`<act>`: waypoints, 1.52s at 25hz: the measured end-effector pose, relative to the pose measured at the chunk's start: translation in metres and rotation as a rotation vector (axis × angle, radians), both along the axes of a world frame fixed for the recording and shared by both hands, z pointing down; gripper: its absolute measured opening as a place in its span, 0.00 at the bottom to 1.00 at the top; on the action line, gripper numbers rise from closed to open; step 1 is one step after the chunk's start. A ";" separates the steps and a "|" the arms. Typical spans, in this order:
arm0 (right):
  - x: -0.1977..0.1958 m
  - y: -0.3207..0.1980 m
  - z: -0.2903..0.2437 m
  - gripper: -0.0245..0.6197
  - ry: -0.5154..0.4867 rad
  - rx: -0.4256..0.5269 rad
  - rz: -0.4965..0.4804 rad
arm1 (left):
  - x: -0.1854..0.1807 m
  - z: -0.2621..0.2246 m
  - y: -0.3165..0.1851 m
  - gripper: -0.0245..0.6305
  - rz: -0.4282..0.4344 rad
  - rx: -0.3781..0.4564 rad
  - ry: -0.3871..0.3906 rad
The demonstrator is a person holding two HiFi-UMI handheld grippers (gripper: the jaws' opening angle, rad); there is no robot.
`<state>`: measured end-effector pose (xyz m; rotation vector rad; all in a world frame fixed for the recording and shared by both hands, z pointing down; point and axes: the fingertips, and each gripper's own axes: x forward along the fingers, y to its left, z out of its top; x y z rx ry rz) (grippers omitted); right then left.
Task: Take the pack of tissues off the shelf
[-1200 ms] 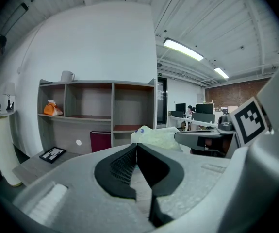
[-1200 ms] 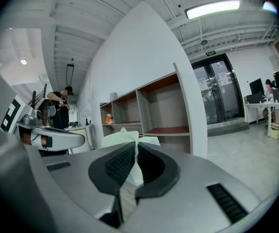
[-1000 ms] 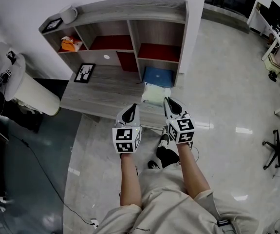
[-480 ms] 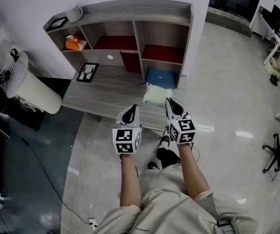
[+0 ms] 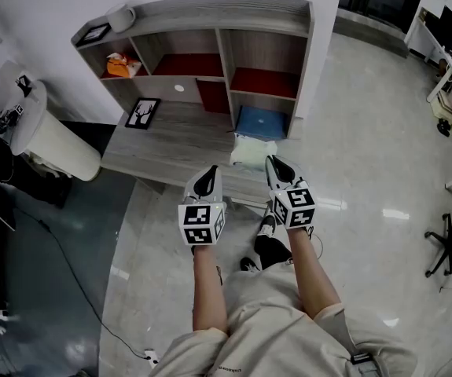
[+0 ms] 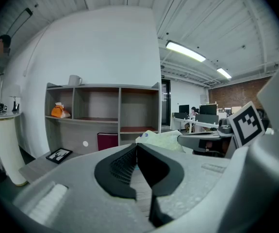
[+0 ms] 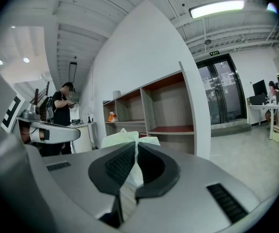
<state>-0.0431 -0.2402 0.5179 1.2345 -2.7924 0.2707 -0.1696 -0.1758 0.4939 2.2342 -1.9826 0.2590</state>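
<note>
Pale green, the pack of tissues [image 5: 253,151] lies on the grey wood desk [image 5: 163,144], just ahead of the right gripper [image 5: 273,163]. That gripper's jaws are pressed together, with their tips at the pack's near corner. Whether they touch the wrapper I cannot tell. In the right gripper view the pack [image 7: 129,140] fills the space directly beyond the closed jaws. The left gripper [image 5: 211,173] hovers just left of the pack, near the desk's front edge. Its jaws are also pressed together and hold nothing, with bare desk beyond them. Behind the pack, further from both sets of jaws, a blue item [image 5: 261,122] sits in the shelf's [image 5: 226,10] lower right compartment.
</note>
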 end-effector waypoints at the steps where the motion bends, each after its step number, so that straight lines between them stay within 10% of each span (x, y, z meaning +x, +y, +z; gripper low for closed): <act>1: 0.000 0.000 0.000 0.08 -0.002 -0.002 -0.004 | 0.000 0.000 0.000 0.05 0.000 0.000 0.001; 38: 0.018 -0.001 0.016 0.08 0.011 -0.041 0.025 | 0.014 0.016 -0.011 0.05 0.033 -0.030 0.053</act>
